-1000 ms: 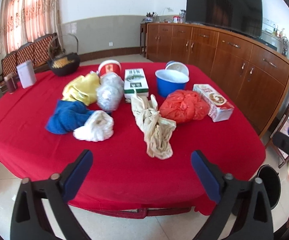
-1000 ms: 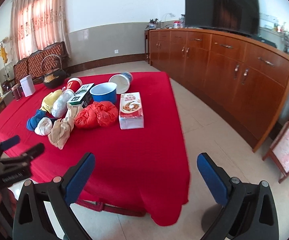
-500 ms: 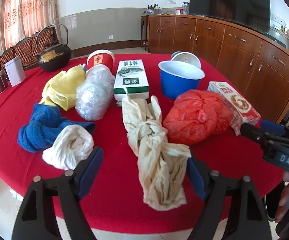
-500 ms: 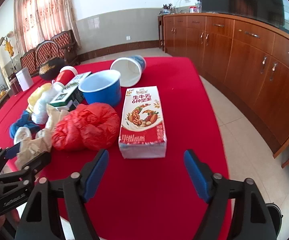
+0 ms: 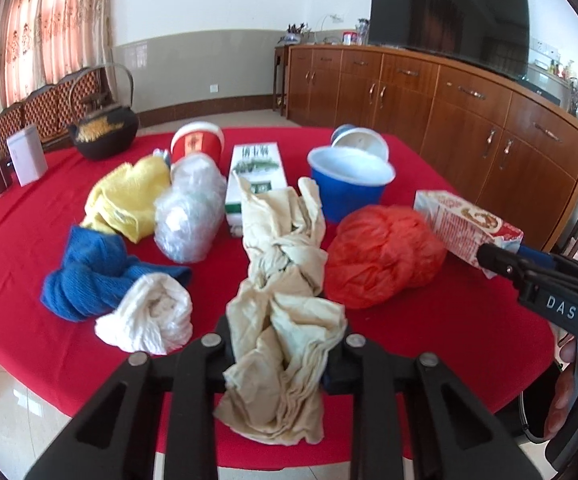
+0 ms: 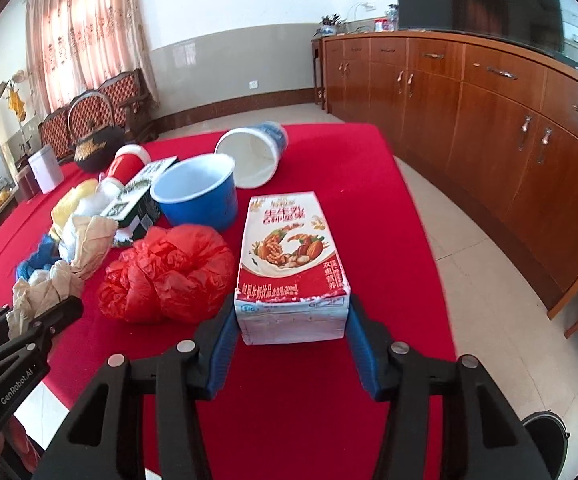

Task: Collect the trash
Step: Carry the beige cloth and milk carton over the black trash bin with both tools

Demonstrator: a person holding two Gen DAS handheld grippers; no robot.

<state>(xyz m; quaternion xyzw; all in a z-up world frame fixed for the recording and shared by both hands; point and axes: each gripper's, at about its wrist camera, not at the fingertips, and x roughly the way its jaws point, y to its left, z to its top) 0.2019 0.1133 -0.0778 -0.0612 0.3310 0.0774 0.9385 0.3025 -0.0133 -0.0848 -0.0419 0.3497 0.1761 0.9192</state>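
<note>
Closing, the left tool pinches the knotted beige plastic bag; the right tool clamps the red-and-white milk carton; the blue paper bowl stands empty.

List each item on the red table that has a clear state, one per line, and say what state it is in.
left gripper: jaws just closing, pinched on the beige bag
beige bag: crumpled, knotted
right gripper: jaws just closing, pads against the milk carton
milk carton: lying flat
blue tub: upright, open
white cup: tipped on its side
red bag: scrunched
blue cloth: bunched
</note>
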